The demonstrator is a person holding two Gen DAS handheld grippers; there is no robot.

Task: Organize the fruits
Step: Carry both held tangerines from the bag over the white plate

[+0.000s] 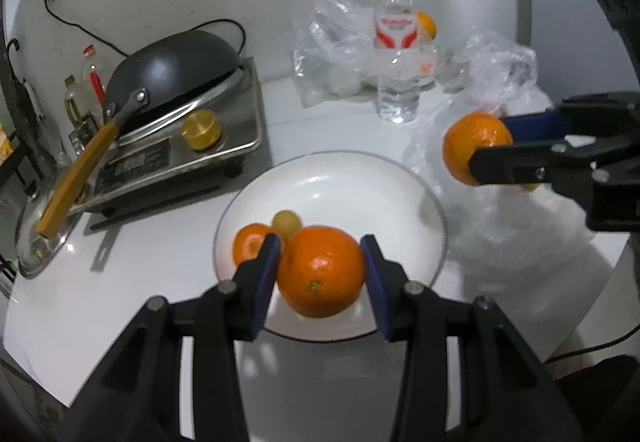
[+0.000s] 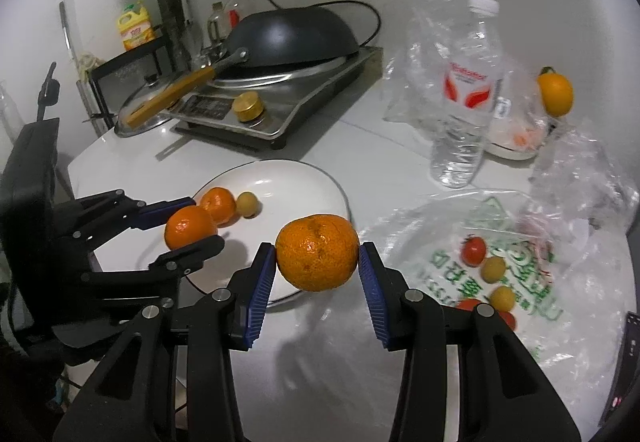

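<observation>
My left gripper (image 1: 320, 266) is shut on a smooth orange mandarin (image 1: 321, 270) and holds it over the near part of the white plate (image 1: 360, 185). On the plate lie a smaller mandarin (image 1: 250, 242) and a small yellow-green fruit (image 1: 286, 222). My right gripper (image 2: 318, 258) is shut on a rougher mandarin (image 2: 318, 252) and holds it above the table by the plate's right edge (image 2: 304, 177). A printed plastic bag (image 2: 520, 254) at the right holds small red tomatoes (image 2: 473, 250) and yellow-green fruits (image 2: 494, 268).
A water bottle (image 1: 396, 53) stands behind the plate among crumpled clear bags (image 1: 332, 41). An orange fruit (image 2: 554, 91) sits at the back right. A cooktop (image 1: 192, 145) with an upturned black wok (image 1: 172, 65) stands at the left, with bottles behind it.
</observation>
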